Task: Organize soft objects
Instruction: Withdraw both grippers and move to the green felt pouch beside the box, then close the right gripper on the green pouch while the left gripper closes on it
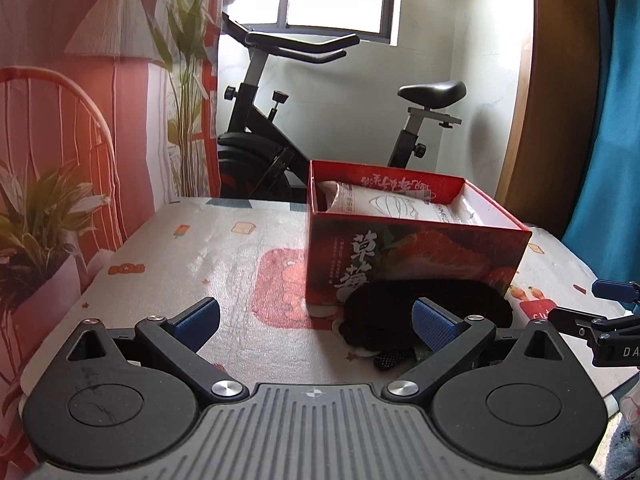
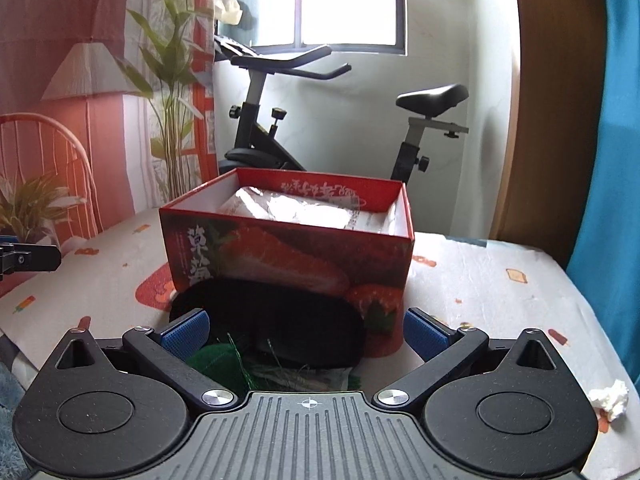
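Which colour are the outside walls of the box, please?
Red, with a strawberry picture; the box shows best in the right wrist view.

My left gripper (image 1: 316, 322) is matt black plastic with ribbed blue pads and bright metal pivot screws. Just in front of the glossy printed cardboard strawberry box (image 1: 416, 256) lies a matt black knit cloth (image 1: 384, 312). Inside the box sits a shiny plastic-wrapped packet (image 2: 296, 208). The table (image 1: 200, 256) wears a wrinkled printed cover.

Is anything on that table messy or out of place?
Yes. A crumpled white tissue lies alone near the table's right edge, like litter. A dark pile of soft things sits heaped against the front of the red box rather than inside it. Both sets of tongs hang open, holding nothing.
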